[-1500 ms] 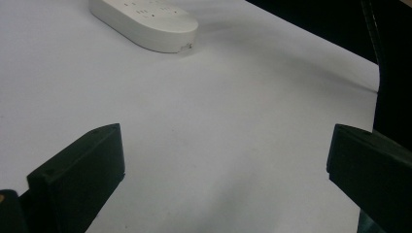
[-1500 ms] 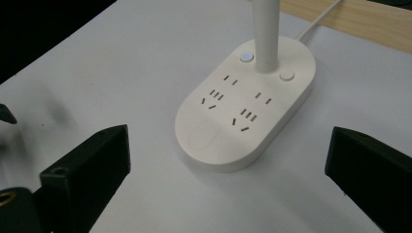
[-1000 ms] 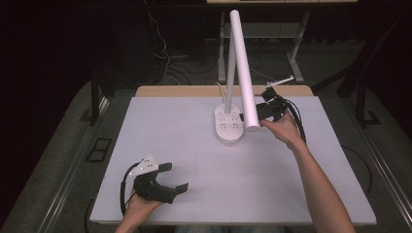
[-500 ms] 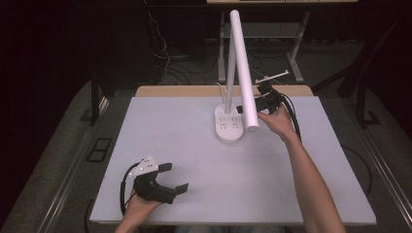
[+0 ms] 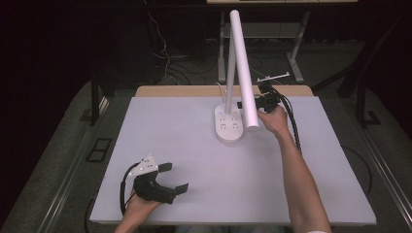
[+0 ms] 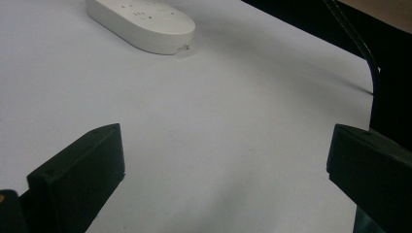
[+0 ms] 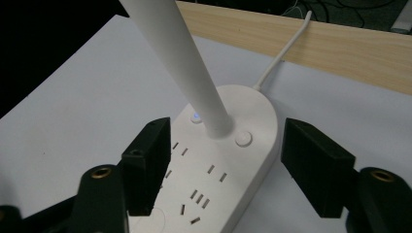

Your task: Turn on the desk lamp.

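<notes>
moved since before: right gripper [image 5: 250,108] has slid in from the right toward the lamp's head, and its jaws have just been closing; left gripper [image 5: 171,177] has kept its place.
right gripper state: jaws part way apart; in the right gripper view [image 7: 223,162] they stand either side of the lamp's base with nothing pressed between them. in the high view the long tube crosses in front of the jaws, so contact with it cannot be told.
left gripper state: jaws wide apart, only bare table between them [image 6: 223,165].
lamp [image 5: 242,73]: smooth matte white plastic; a long round tube head slanting down to a blunt end, on a thinner upright stem.
lamp base [image 7: 243,160]: flat oval slab with rounded edges, rows of socket slots, one round button, one small blue light by the stem.
lamp place: far middle of the table, just left of the right hand [image 5: 276,120].
cord [image 7: 279,56]: thin white, runs from the base over the back edge.
table [image 5: 194,145]: flat pale grey top, matte, with a light wooden strip along the far edge.
gripper jaws: blocky black pads, dull finish.
</notes>
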Tool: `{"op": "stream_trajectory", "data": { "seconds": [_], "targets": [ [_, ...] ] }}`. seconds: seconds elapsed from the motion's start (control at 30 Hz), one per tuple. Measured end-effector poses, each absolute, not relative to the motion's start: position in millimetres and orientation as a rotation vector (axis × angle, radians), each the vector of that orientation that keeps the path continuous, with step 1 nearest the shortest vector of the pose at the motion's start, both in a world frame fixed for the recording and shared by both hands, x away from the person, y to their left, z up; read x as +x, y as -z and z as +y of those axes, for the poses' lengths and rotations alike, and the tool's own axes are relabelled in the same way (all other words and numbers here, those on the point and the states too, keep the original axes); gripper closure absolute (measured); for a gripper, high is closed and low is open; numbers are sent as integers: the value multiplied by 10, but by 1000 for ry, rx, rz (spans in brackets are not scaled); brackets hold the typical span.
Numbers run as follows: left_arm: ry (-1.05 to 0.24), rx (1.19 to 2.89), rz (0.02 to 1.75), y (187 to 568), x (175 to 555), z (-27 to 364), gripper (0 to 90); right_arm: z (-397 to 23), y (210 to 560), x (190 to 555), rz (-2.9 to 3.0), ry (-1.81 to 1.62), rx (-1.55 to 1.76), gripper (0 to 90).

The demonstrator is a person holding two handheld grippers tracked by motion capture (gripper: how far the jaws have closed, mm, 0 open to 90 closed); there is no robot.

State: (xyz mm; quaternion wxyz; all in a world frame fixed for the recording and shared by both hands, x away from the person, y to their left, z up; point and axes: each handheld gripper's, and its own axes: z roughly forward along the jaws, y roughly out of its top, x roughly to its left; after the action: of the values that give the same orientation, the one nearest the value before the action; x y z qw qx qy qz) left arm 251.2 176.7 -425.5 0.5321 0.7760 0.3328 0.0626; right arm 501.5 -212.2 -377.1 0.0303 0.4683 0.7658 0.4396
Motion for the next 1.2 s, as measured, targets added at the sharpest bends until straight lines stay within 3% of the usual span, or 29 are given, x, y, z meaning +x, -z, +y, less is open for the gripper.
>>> {"op": "stream_trajectory", "data": {
  "seconds": [0.5,0.93,1.2],
  "targets": [
    [-151,1851,789,4256,2515,1772,0,-2098,3889,5098,2245,-1451,1488,607],
    [-150,1850,790,4259,2519,1771,0,-2043,4003,5154,2222,-1482,1536,891],
    [-151,1846,792,4259,2516,1771,0,-2011,4084,5183,2246,-1460,1535,896]
  ]
}}
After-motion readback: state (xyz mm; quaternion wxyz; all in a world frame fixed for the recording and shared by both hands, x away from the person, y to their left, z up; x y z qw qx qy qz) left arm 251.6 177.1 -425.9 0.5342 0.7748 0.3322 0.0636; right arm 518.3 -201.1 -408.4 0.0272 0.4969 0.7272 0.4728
